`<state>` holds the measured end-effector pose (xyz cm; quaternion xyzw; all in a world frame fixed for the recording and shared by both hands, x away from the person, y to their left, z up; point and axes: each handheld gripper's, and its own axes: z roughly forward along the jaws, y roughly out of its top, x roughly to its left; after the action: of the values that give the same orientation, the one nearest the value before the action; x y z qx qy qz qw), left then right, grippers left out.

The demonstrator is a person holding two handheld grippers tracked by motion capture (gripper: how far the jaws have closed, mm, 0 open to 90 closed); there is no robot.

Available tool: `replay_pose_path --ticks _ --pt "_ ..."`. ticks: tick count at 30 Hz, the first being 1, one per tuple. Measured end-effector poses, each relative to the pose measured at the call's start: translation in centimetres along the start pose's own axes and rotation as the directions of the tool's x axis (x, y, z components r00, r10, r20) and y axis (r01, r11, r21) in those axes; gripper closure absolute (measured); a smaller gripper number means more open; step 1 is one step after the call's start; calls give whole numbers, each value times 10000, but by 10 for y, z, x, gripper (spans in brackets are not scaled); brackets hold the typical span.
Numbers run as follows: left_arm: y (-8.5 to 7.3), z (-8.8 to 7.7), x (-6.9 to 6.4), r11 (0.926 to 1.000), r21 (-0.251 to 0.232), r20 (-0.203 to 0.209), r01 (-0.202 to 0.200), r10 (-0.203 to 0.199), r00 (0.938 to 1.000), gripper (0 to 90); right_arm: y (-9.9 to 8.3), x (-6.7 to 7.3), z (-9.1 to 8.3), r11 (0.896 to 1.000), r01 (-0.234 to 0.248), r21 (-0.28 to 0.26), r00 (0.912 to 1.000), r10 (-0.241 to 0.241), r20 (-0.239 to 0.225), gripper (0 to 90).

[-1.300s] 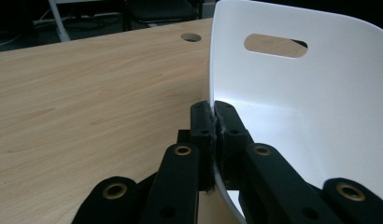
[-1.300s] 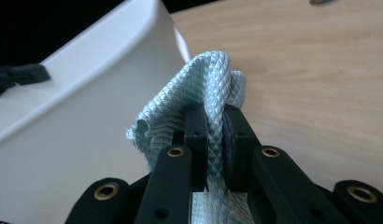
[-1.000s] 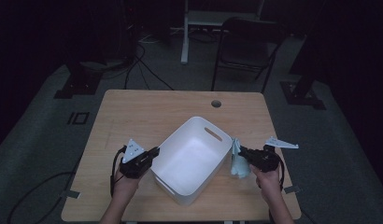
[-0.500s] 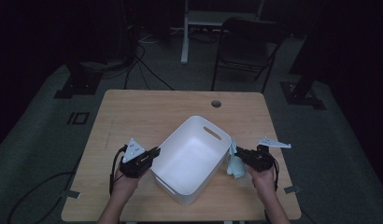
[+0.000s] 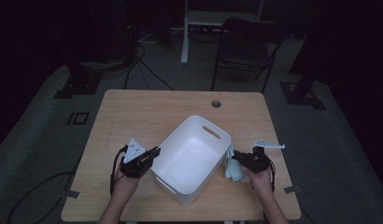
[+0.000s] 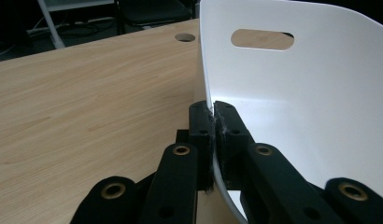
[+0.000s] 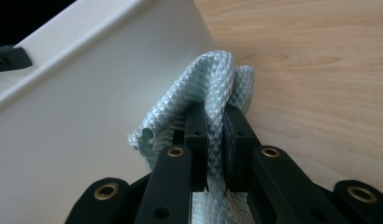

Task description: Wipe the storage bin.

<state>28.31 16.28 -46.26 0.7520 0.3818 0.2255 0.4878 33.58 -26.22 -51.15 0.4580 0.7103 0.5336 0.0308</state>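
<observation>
The counter (image 5: pixel 133 116) takes up the middle of the high view, a pale wooden top with a round cable hole near its upper right corner; it carries everything in hand. On it, a little right of centre, sits the white bin (image 5: pixel 192 156), turned at an angle, open and empty, with a slot handle in its far wall. The left hand-held gripper (image 5: pixel 154 151), lower left of the bin, has its jaws pinched together on the bin's rim, the thin white wall caught between the pads in the left gripper view; that grip looks meant to steady the bin so it will not slide. The right hand-held gripper (image 5: pixel 238 157), at the bin's lower right, is clamped on a pale green quilted cloth (image 5: pixel 234 169); the cloth hangs bunched just outside the bin's wall, touching it, probably to wipe it or be lifted over the rim.
</observation>
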Motion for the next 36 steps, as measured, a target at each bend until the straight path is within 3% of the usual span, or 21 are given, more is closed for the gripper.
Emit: replay_pose_path --ticks 13,17,21,24,28,30,32,36 --pt "0 1 -1 10000 38 -142 21 -20 9999 862 -13 -11 19 9944 -362 991 9989 331 322 824" --pt "0 2 -5 9998 70 -507 200 -197 9985 867 -12 -11 17 9935 -295 1097 9988 251 412 824" --pt "0 2 -5 9997 100 -449 239 -235 9987 867 -8 -2 2 9969 -2 790 9992 -30 402 824" --pt "0 2 -4 9997 91 -430 238 -234 9988 865 2 9 -16 9996 229 155 9994 -233 263 824" --pt "0 2 -4 9999 101 -406 123 -118 9991 866 14 28 -34 9949 731 -691 9970 -746 -192 824" --pt "0 2 -4 9999 85 -359 91 -88 9993 864 17 36 -36 9916 973 -852 9946 -999 -272 824" --pt "0 2 -4 10000 79 -313 41 -39 9995 865 17 42 -29 9881 1400 -645 9901 -1401 34 824" --pt "0 2 -4 9999 88 -267 -75 77 9996 863 14 40 -18 9908 1265 -491 9920 -1265 22 823"
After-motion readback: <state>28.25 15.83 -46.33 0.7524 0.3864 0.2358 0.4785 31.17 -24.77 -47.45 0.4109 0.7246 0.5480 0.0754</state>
